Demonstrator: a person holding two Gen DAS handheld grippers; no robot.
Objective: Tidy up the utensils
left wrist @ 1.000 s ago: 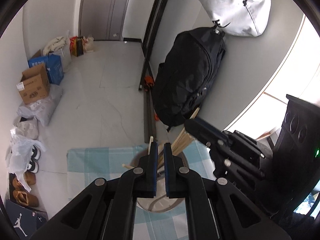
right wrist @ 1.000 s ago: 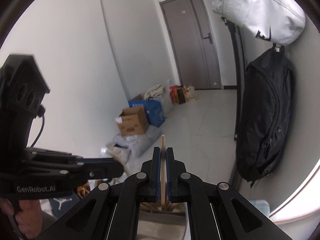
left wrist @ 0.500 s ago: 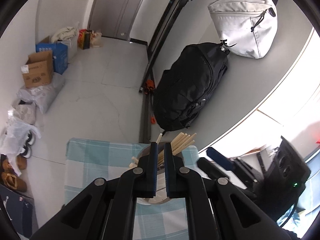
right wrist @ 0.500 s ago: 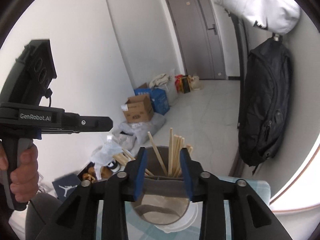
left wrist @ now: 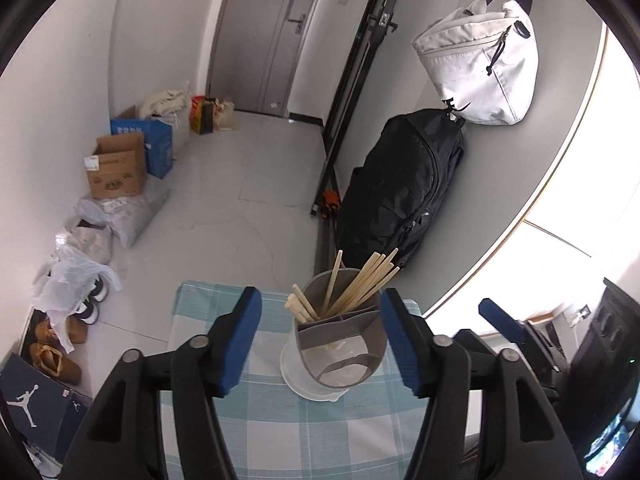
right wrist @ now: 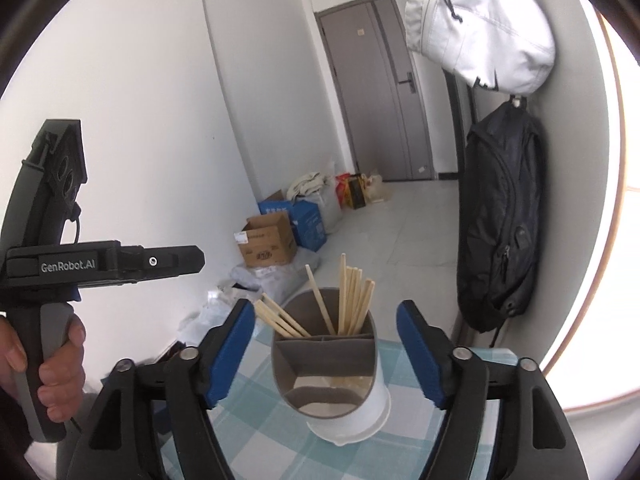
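Above the holder (left wrist: 340, 344) — both claws (left wrist: 320, 340) (right wrist: 326, 354) agape

The utensil holder (left wrist: 340, 344) stands near the far edge of the checked tablecloth (left wrist: 280, 432), chopsticks (left wrist: 360, 288) fanning up and outward above its rim, blocking a straight drop into the far compartments. The near compartment gapes free. Bare cloth lies along the near and left edges
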